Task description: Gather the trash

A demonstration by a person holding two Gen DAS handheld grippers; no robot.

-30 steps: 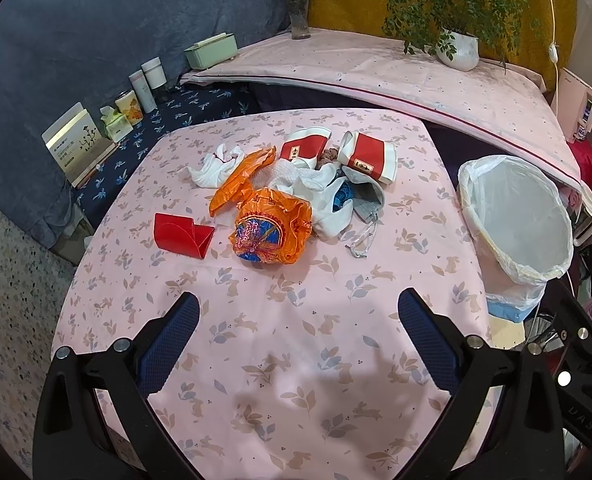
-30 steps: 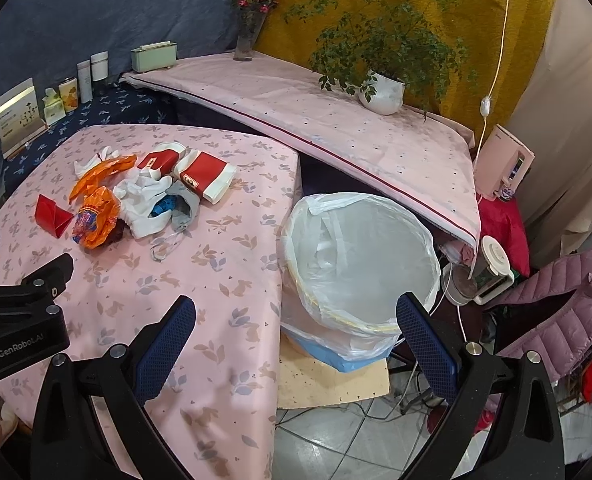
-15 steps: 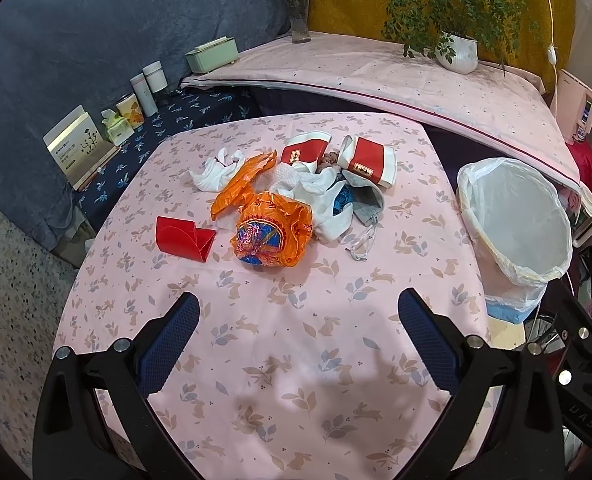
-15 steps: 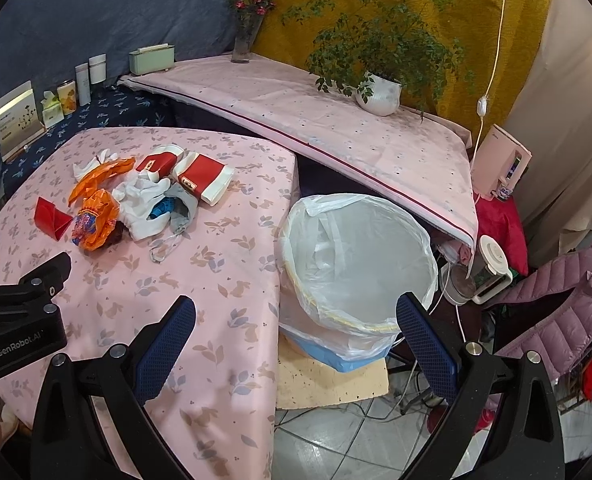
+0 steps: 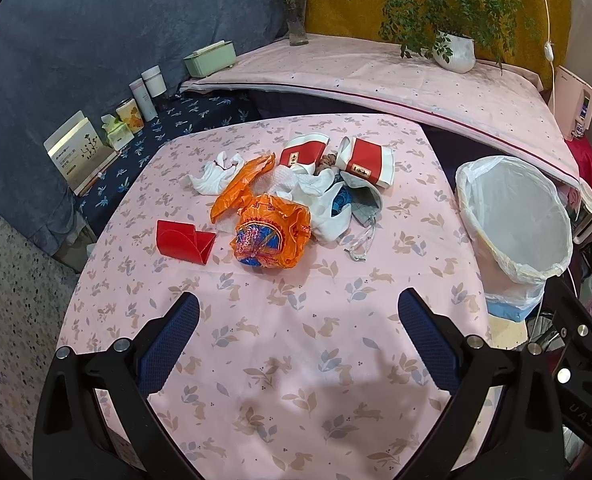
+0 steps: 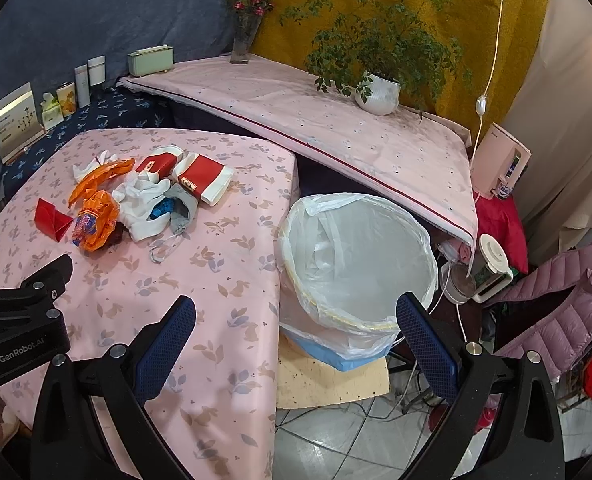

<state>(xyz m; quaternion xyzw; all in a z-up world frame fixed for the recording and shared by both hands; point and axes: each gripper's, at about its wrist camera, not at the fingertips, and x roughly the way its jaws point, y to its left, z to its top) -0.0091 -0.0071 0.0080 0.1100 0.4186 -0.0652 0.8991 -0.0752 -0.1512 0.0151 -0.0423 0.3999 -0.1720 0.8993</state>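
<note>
My left fingers (image 5: 296, 332) are spread above the desk (image 5: 279, 360), trash (image 5: 283, 204) well ahead; my right fingers (image 6: 296, 336), also spread, frame the bin (image 6: 356, 260).

The black plastic body of the left tool (image 6: 19, 344) says "GenRobot.AI" in small grey letters. The black plastic right tool (image 5: 580, 420) shows "UAS". Other labels are too small to read.

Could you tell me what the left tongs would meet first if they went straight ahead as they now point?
Probably the orange wrapper, the nearest piece of the trash pile; the left tongs are open and only bare tablecloth lies before it, though depth is uncertain.
</note>
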